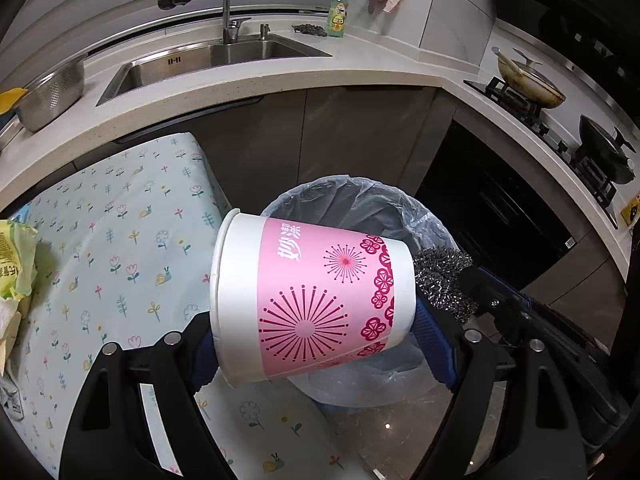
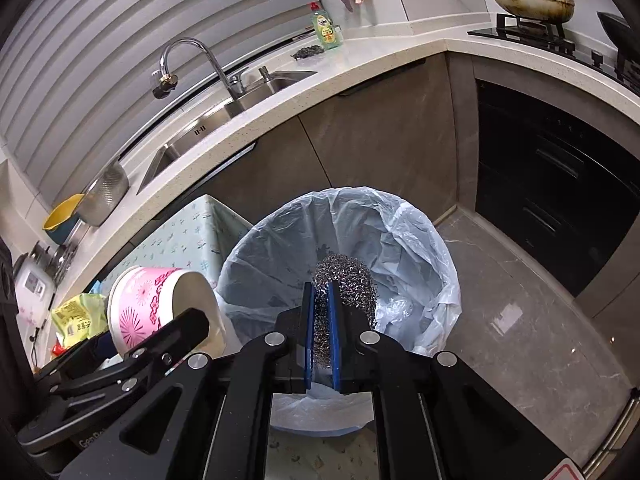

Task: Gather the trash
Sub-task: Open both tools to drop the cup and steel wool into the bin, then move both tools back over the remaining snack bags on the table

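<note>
progress: mid-task, judged; two items lifted and carried to the bin, neither dropped yet
left gripper: clamped wide on the cup, cup lying sideways, mouth to the left, hanging over the near-left rim of the bin, half above the table
right gripper: squeezed tight on the scourer, held right above the bin opening
bin state: lined with a pale bag, some crumpled clear plastic at the bottom, otherwise looks near empty
left to do: release both into the bin, my guess; then the wrapper and white crumpled paper at the table's left edge
done: nothing confirmed beyond what already sits in the bag
count cups: 1
count scourers: 1 held, plus 1 dark scrubby lump on the counter by the soap bottle, can't tell if same kind
count bins: 1
count wrappers: 1 yellow-green, more scraps beside it, too cramped to count
count grippers: 2, both loaded
</note>
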Demonstrator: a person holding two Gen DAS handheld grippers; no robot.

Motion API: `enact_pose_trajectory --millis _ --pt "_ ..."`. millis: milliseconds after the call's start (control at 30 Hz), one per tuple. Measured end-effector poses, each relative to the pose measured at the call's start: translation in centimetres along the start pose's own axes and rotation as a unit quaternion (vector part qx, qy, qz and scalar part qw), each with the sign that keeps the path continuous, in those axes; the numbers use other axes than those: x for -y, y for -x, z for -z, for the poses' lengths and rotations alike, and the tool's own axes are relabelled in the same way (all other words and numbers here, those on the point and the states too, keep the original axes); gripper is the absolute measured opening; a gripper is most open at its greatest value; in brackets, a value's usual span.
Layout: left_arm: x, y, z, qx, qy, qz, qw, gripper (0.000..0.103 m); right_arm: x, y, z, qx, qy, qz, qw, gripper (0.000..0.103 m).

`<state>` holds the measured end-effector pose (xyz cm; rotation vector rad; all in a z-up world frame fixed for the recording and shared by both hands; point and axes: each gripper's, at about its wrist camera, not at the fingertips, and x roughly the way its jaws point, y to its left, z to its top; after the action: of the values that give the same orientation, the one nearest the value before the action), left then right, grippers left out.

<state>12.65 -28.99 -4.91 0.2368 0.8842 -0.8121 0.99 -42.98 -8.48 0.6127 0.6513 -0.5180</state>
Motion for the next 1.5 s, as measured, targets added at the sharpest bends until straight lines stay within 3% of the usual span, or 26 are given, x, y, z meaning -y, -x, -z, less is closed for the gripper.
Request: enact_pose_trajectory --millis 133,233,700,933,1500 --pt "0.3 -0.6 -0.6 -0.001 0.004 0.014 0.9999 0.079 0.3 -0.3 -0.3 -0.001 -0.001 -0.002 1.0 0.008" --pt "0.2 -0.8 -0.8 0.001 0.011 0.006 0.9999 0.089 0.3 -0.1 -0.4 0.006 -0.002 0.001 1.0 0.013" --pt "-3.3 1.9 0.0 0.022 0.049 -0.033 0.998 0.09 -1.9 1.5 -0.3 0.021 0.012 0.001 1.0 0.034" --pt "-6.3 4.2 0.5 0.039 0.079 -0.059 0.9943 0.09 -4.9 2.5 0.2 0.03 0.036 -0.01 0.999 0.044" --pt "-15.8 10.2 3.2 0.069 0.152 -0.129 0.9775 0.09 -14.5 3.4 2.7 0.026 0.099 -0.044 0.994 0.056"
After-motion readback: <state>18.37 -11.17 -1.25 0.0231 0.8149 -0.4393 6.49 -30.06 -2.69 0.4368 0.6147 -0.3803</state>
